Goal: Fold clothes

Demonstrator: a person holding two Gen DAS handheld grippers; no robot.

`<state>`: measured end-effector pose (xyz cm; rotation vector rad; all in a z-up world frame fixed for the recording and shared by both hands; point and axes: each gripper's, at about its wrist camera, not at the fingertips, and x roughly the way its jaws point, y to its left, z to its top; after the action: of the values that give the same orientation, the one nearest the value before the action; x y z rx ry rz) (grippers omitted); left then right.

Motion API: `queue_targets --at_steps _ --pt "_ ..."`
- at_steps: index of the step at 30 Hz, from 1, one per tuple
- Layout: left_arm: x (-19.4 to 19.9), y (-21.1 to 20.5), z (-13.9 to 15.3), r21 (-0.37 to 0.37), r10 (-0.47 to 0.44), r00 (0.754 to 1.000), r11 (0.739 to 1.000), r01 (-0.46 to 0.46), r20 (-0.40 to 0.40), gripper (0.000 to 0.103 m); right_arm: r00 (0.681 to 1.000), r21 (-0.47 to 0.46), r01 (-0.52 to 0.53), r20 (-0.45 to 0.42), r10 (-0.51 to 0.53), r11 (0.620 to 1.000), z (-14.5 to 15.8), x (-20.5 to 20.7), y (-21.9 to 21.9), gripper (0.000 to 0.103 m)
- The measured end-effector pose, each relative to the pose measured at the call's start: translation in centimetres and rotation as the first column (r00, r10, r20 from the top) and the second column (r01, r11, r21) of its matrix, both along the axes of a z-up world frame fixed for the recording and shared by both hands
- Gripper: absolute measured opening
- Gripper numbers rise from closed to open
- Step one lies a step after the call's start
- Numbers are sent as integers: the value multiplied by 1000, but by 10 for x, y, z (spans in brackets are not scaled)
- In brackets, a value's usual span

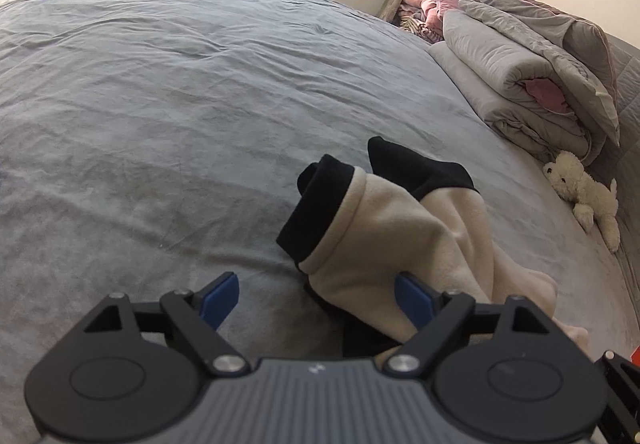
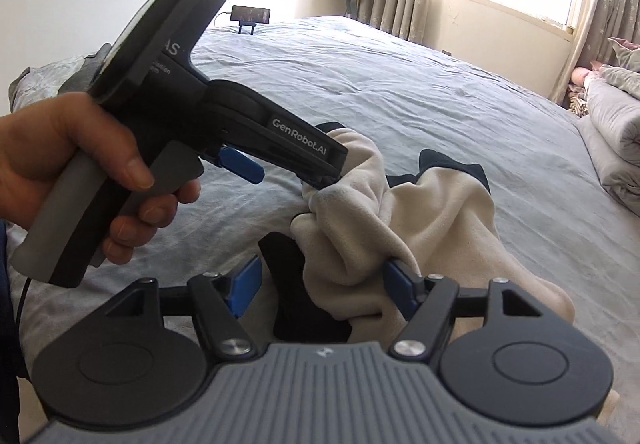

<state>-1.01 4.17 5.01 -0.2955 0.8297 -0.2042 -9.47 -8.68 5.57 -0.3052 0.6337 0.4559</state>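
Both tools [image 1: 316, 302] [image 2: 326, 294] wide open over garment [image 1: 384, 240]

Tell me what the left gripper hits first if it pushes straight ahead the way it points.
Most likely the cream garment with black cuffs: it lies bunched just ahead of the left gripper, whose jaws stand open. Only the grey bedsheet lies beyond; depth is hard to judge.

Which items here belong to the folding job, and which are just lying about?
Job: cream garment with black cuffs, left gripper, right gripper.
Lying about: white plush toy, folded grey quilts, phone on stand.
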Motion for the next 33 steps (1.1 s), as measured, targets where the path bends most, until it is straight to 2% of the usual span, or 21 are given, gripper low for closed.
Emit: queue_targets --at_steps 2,5,10,12,13,14,15,18,19,20,21,22,23,26,28,30,33 --pt "-1 -2 0 2 -9 1000 1000 9 6 86 999 -92 28 33 -25 995 -11 0 11 71" --pt "-3 -4 0 6 -17 1000 1000 17 12 86 996 -167 46 87 -32 985 -17 -3 11 71" --pt "-2 -2 -1 -1 -11 1000 1000 11 1 88 990 -162 100 120 -81 982 -15 4 4 71" --pt "-1 -1 -1 -4 -9 1000 1000 9 -4 89 978 -178 158 167 -128 971 -13 7 -4 79" --pt "-1 -1 -1 -5 -8 1000 1000 8 -6 89 972 -183 182 181 -149 966 -14 11 -9 87" --pt "-1 0 -1 -7 -7 1000 1000 6 -9 90 971 -171 197 169 -169 965 -16 17 -14 96" --pt "-1 0 -1 -8 -5 1000 1000 5 -11 90 970 -156 211 152 -187 965 -19 24 -18 99" --pt "0 1 -2 -12 -2 1000 1000 2 -18 90 972 -90 227 89 -219 970 -22 37 -28 98" --pt "0 2 -2 -13 -1 1000 1000 1 -18 90 973 -68 223 73 -218 973 -21 38 -29 85" --pt "1 3 -1 -18 0 1000 1000 0 -21 90 980 -48 194 53 -192 980 -20 38 -27 66" --pt "1 5 -1 -25 3 1000 1000 -3 -26 90 984 -36 176 46 -174 984 -18 37 -25 59" --pt "2 7 -1 -33 6 1000 999 -7 -30 90 987 -26 159 41 -158 987 -16 35 -23 43" --pt "2 10 0 -42 12 999 999 -13 -33 90 988 -19 147 47 -146 989 -13 32 -21 34" --pt "5 19 3 -72 32 999 997 -34 -34 90 988 54 124 82 -128 991 3 25 -27 20" --pt "6 26 6 -92 49 998 994 -51 -29 90 984 140 126 106 -141 982 19 22 -40 16" --pt "7 32 8 -100 71 997 992 -73 -24 91 970 245 158 141 -196 957 40 19 -63 15" --pt "7 30 8 -90 67 997 994 -69 -24 91 898 319 345 160 -409 883 63 24 -114 15"
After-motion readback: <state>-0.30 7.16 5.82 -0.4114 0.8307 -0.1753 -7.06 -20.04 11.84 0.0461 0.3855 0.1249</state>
